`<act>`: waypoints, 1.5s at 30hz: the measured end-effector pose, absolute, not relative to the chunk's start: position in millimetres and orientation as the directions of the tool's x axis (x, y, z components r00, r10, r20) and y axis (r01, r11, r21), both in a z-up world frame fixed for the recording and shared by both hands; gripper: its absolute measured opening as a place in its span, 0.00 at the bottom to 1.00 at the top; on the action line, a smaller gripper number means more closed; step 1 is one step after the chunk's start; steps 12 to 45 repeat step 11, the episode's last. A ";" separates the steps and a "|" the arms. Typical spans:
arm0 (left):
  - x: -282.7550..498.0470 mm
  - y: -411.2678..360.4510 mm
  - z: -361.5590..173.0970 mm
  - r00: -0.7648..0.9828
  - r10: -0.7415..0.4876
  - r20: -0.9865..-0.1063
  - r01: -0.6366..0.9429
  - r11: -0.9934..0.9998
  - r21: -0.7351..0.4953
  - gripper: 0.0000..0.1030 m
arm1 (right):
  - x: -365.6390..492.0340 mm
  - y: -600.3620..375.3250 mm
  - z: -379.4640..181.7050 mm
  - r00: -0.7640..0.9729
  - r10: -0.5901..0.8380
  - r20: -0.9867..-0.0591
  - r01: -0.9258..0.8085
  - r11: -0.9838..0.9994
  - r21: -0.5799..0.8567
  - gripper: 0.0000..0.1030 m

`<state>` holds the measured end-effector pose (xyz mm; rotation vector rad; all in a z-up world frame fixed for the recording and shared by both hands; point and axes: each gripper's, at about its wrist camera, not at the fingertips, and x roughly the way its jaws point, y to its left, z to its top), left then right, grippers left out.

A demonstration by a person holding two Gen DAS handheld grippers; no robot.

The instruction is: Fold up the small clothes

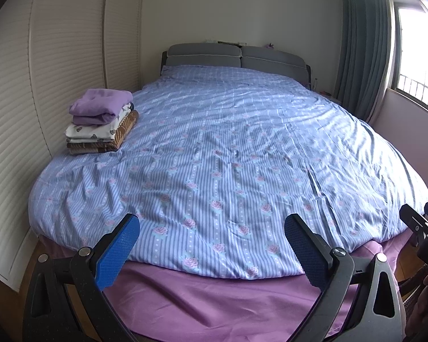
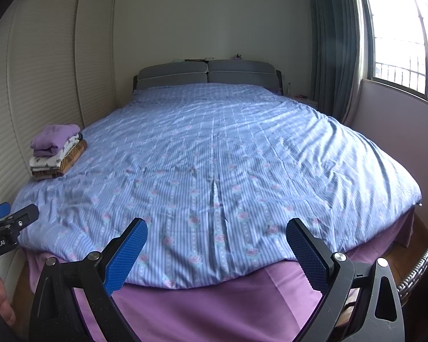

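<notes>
Folded clothes (image 1: pixel 101 121) sitting stacked at bed's (image 1: pixel 228 148) left edge beside louvred wardrobe (image 1: pixel 11 119), left tool (image 1: pixel 211 245) and right tool (image 2: pixel 216 248) both hovering wide open, gripping nothing, curtain (image 2: pixel 333 51) hanging by window (image 2: pixel 399 37).

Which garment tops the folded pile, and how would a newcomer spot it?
Start at the bed with the blue striped cover. On its left edge, by the slatted doors, sits a pile. The top is plain lilac, above a white printed piece and a brown one.

Both tongs (image 1: pixel 212 245) (image 2: pixel 216 249) spread wide, empty
</notes>
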<state>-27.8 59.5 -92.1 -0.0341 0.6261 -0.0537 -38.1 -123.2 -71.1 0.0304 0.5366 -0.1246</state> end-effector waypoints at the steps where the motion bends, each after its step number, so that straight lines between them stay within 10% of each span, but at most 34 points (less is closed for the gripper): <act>1: -28.0 59.6 -92.2 0.809 -0.061 -0.584 0.041 0.998 -0.048 1.00 | -38.2 -123.0 -71.1 0.852 -0.111 -0.512 0.127 0.992 -0.004 0.96; 45: -27.0 62.5 -94.0 0.807 -0.062 -0.588 0.041 0.998 -0.049 1.00 | -37.5 -124.1 -71.6 0.852 -0.109 -0.512 0.126 0.992 -0.001 0.96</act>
